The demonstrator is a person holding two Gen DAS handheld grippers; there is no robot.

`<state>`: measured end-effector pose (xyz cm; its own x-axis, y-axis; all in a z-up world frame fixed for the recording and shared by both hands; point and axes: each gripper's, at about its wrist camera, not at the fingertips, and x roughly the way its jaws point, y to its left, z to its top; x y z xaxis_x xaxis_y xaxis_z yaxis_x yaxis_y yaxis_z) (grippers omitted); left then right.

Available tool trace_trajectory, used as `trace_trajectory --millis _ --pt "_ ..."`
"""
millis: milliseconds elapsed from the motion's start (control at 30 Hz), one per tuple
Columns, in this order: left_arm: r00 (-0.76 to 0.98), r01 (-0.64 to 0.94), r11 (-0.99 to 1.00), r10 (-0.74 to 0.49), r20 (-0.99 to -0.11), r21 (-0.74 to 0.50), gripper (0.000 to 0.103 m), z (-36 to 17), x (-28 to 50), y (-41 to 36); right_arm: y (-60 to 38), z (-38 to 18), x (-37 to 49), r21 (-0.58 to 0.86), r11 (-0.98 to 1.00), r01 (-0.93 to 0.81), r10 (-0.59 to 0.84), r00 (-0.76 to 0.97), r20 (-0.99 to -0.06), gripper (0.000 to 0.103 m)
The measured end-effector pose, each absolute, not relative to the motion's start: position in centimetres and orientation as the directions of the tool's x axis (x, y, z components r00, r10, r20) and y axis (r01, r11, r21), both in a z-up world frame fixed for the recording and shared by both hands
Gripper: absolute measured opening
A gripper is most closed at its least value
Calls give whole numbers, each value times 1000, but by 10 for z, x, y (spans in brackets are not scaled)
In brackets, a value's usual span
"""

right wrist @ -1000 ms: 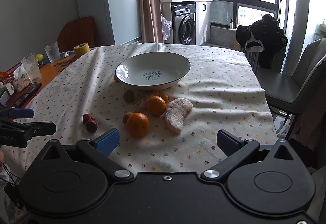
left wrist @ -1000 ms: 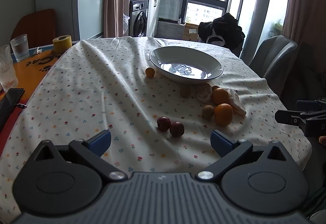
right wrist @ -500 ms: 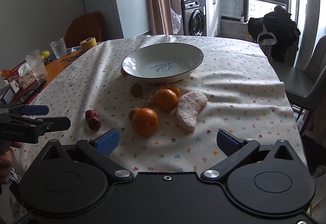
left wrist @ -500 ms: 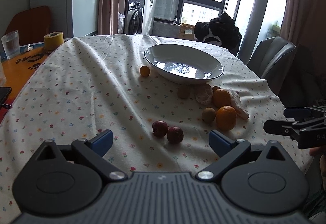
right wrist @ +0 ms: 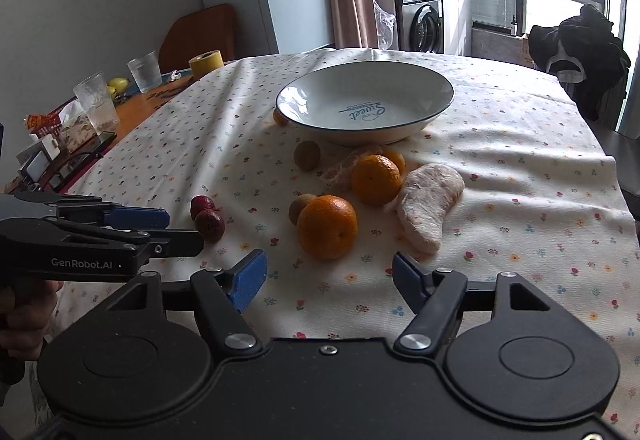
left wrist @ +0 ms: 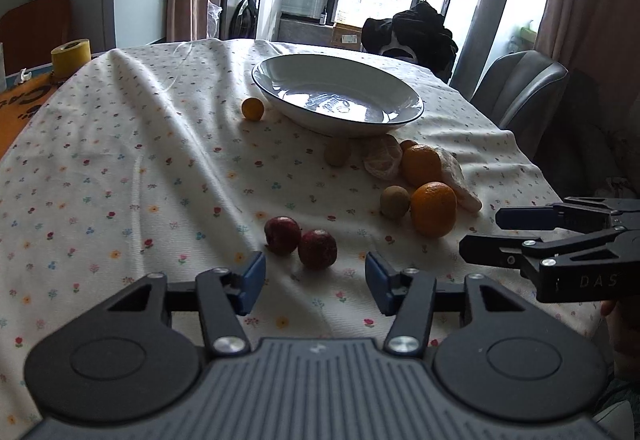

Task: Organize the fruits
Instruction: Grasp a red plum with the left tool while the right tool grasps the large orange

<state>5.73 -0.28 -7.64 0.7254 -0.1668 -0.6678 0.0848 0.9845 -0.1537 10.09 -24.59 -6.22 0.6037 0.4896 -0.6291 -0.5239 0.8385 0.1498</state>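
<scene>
My left gripper (left wrist: 316,282) is open just short of two dark red fruits (left wrist: 317,249) on the flowered tablecloth. My right gripper (right wrist: 329,282) is open too, directly in front of the nearest orange (right wrist: 327,227). A second orange (right wrist: 376,179), a pale peeled citrus segment (right wrist: 428,207) and two brown round fruits (right wrist: 307,155) lie behind it. A small orange fruit (left wrist: 252,108) sits left of the empty white bowl (left wrist: 400,119). Each view shows the other gripper: the right gripper (left wrist: 480,234) and the left gripper (right wrist: 182,230).
The bowl (right wrist: 438,107) stands mid-table. On the bare wood at the left are two glasses (right wrist: 96,103), a yellow tape roll (right wrist: 206,64), a phone (right wrist: 100,139) and small clutter. A grey chair (left wrist: 520,87) and black clothing (left wrist: 416,31) stand beyond the far right edge.
Both grippers have moved forward and lower toward the fruit. Their jaws have narrowed somewhat but stay open. No fruit has moved.
</scene>
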Motion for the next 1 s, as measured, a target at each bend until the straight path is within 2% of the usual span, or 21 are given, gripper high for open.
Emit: trace_trajectory --millis 100,200,433,467,533,633,733,867,1000 --pt "717 93 982 -180 -674 -163 40 -80 64 -5 -245 -65 106 156 838 -523 493 602 -628 65" --pt "705 98 981 -189 -684 -170 36 -83 70 -8 -245 -67 112 161 838 -521 495 603 -625 65" --pt "704 84 984 -170 -690 -157 33 -87 82 -11 -244 -72 123 175 838 -517 499 596 -629 64" --pt "705 82 985 -165 -690 -153 32 -87 83 -11 -243 -73 124 175 837 -519 500 595 -629 64" --pt "706 76 987 -153 -692 -140 23 -87 85 -12 -241 -74 126 173 835 -522 501 593 -631 64" --pt "705 70 987 -154 -692 -148 22 -87 85 -10 -239 -77 129 179 832 -525 507 589 -629 64" --pt "712 68 989 -142 -687 -134 22 -84 83 -9 -236 -79 133 177 832 -525 505 587 -632 58" --pt "722 71 988 -144 -677 -134 22 -78 79 -8 -234 -82 138 193 823 -534 519 568 -639 41" --pt "741 53 990 -128 -659 -133 22 -70 74 -1 -235 -80 134 200 820 -536 527 573 -628 37"
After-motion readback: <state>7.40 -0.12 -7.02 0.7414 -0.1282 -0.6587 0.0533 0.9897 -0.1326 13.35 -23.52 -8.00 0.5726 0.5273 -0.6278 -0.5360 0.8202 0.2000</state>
